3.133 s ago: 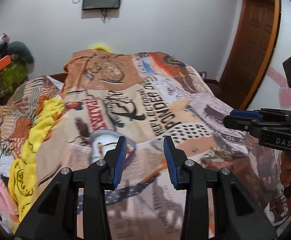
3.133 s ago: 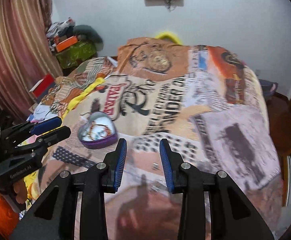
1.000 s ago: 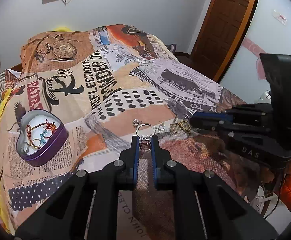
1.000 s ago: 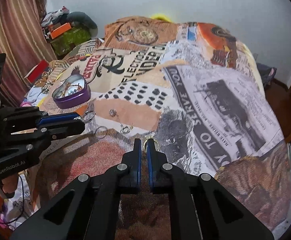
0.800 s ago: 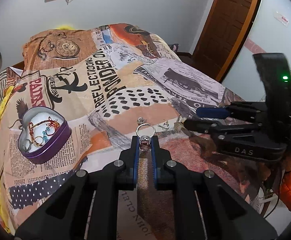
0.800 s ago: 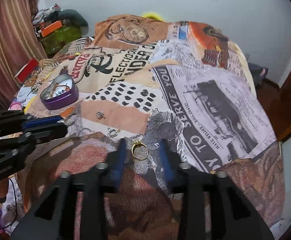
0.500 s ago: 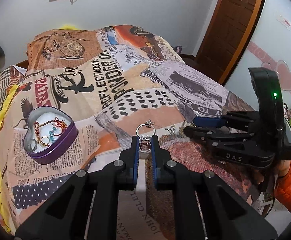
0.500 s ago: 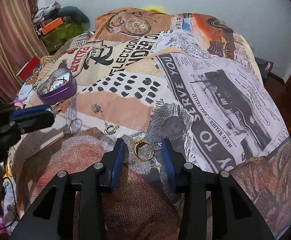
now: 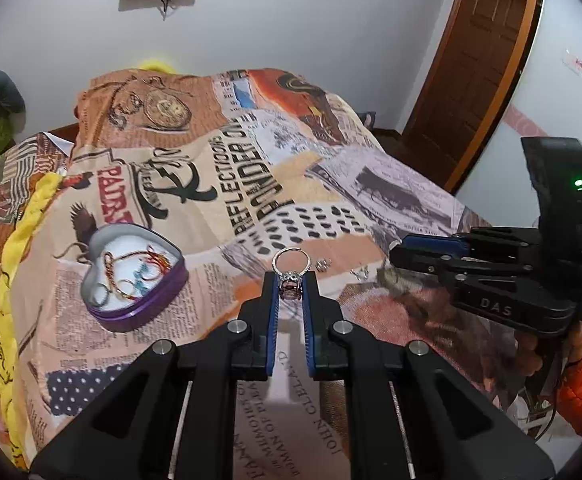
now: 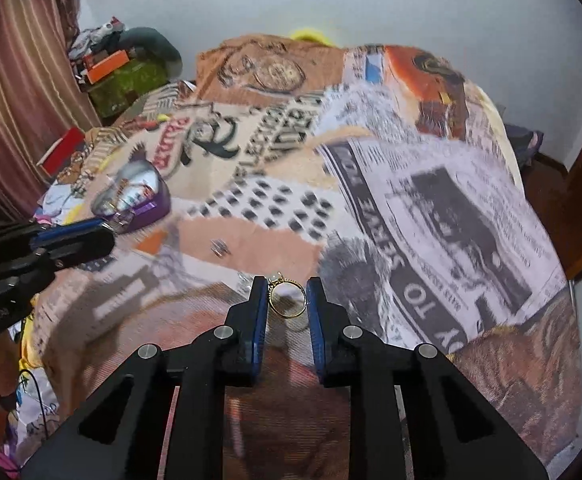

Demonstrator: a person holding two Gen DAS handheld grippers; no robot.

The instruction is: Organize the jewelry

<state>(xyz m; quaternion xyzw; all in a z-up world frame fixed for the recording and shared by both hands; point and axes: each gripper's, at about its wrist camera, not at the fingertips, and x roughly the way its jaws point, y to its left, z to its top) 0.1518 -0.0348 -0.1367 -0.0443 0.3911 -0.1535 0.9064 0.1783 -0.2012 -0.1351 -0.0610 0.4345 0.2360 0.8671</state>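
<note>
**A:** What's different since a moment ago?

**B:** Starting with the big things: the bedspread (image 9: pixel 331 184) is lying just as it did, and the heart tin (image 9: pixel 131 276) sits on it at about nine o'clock from my left claw (image 9: pixel 289 288), already holding a few bracelets and rings. That claw was down at the cloth a second ago; now I've lifted it clear and swung it a little toward the tin. It's clamped on the silver ring (image 9: pixel 291 266) by its red stone, with the band standing up past the tips.

**A:** And your right side?

**B:** The right claw (image 10: pixel 287 300) was pinched together over the gold ring (image 10: pixel 287 298) a second ago, then it sprang apart. Now the blue pads sit either side of the ring, apart, with small gaps on both sides as far as I can see. The view is smeared by motion, so I can't swear the ring isn't touching the left pad. I judge it's lying on the cloth, not gripped.

**A:** So where does that leave us?

**B:** One ring in hand and ready to go into the tin at ten o'clock in the right view (image 10: pixel 139 196). The gold one needs another squeeze. Smaller bits wait too: an earring (image 9: pixel 323 265) at one o'clock from my left tips, another tiny piece (image 9: pixel 359 274) beyond it
</note>
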